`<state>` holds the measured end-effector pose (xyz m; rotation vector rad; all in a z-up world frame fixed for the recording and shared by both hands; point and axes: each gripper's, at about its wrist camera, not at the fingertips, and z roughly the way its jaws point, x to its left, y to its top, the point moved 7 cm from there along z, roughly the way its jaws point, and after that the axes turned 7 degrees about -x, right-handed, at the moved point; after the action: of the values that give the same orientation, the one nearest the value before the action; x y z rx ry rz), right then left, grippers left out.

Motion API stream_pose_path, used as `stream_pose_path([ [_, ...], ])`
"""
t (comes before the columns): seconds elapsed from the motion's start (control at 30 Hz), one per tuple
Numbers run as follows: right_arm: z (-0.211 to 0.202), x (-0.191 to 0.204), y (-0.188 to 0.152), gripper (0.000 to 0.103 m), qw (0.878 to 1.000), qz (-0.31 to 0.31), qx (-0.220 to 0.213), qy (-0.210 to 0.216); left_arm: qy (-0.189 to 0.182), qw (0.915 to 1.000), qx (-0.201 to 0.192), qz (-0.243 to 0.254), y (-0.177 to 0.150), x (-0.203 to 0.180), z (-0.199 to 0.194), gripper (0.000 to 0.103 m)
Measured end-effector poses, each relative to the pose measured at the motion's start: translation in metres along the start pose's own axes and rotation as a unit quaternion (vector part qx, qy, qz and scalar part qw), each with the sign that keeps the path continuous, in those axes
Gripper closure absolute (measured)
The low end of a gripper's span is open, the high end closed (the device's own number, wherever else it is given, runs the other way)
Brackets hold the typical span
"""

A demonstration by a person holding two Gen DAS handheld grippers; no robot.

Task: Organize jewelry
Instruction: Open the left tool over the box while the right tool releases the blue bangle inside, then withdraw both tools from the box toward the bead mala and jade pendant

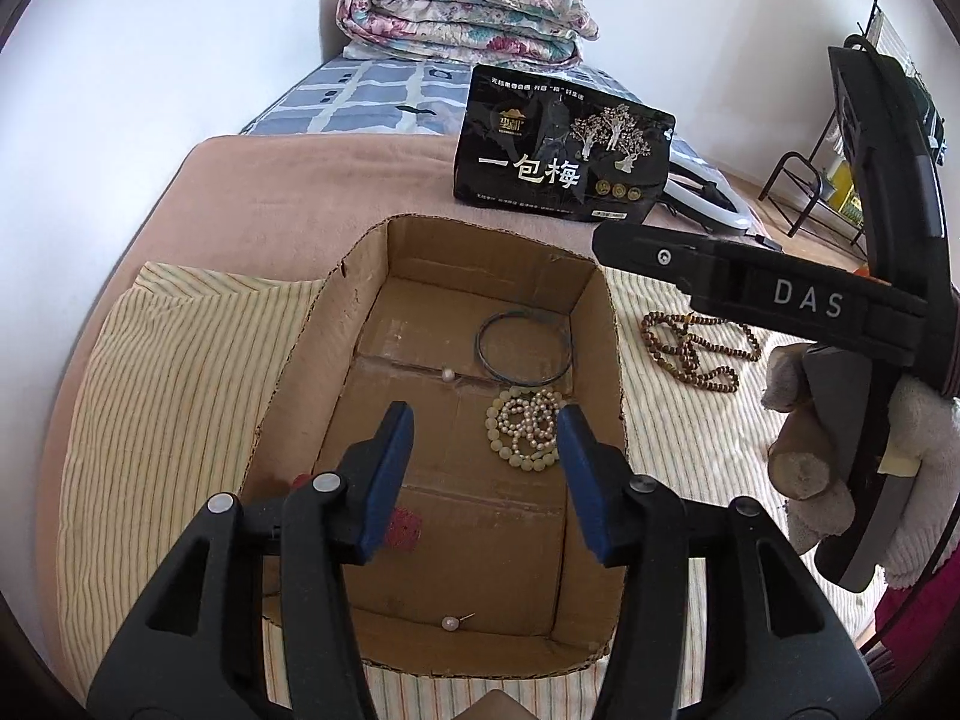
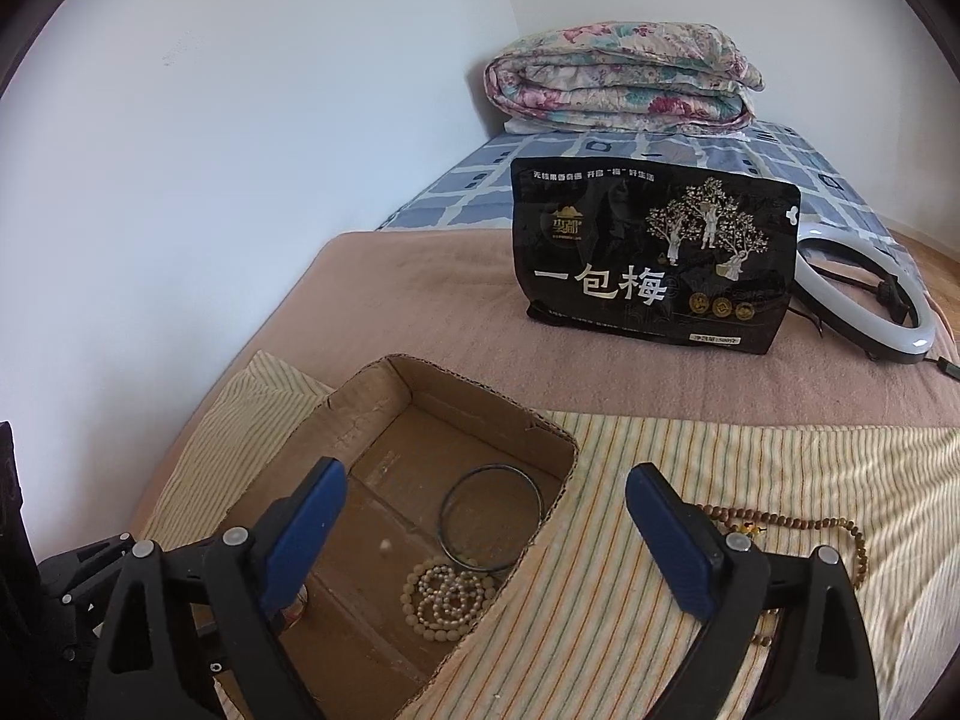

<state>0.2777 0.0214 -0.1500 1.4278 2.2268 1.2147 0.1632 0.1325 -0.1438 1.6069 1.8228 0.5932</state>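
An open cardboard box [image 1: 300, 348] [image 2: 366, 402] sits on a striped cloth. Inside lie a dark bangle [image 1: 523, 349] [image 2: 491, 516], pearl and pale bead bracelets [image 1: 525, 429] [image 2: 447, 597], a red item [image 1: 402, 529], a loose pearl [image 1: 445, 372] and a pearl stud [image 1: 449, 623]. A brown wooden bead necklace [image 1: 696, 351] [image 2: 798, 525] lies on the cloth right of the box. My left gripper [image 1: 486, 456] is open and empty above the box. My right gripper [image 2: 486, 534] is open and empty over the box's right wall; its body shows in the left wrist view [image 1: 780, 294].
A black snack bag [image 1: 561, 147] [image 2: 651, 258] stands behind the box on the pink blanket [image 2: 420, 300]. A white ring light [image 2: 870, 306] lies beside it. A folded floral quilt [image 2: 624, 81] sits at the bed's far end. A metal rack [image 1: 816, 180] stands at right.
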Motion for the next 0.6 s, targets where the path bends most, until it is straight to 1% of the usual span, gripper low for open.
stream_pose_path([
  [0.23, -0.010, -0.003, 0.002, 0.007, 1.000, -0.002, -0.006, -0.005, 0.001, 1.0000, -0.010, 0.002, 0.002, -0.005, -0.003, 0.053],
  [0.37, -0.017, -0.005, 0.001, 0.007, 1.000, -0.010, -0.010, -0.011, 0.005, 0.9997, -0.020, 0.011, 0.006, -0.011, -0.006, 0.053],
  [0.6, -0.043, -0.025, 0.003, 0.007, 0.999, -0.010, -0.023, -0.028, -0.003, 0.9994, -0.028, 0.019, 0.013, -0.028, -0.006, 0.053],
])
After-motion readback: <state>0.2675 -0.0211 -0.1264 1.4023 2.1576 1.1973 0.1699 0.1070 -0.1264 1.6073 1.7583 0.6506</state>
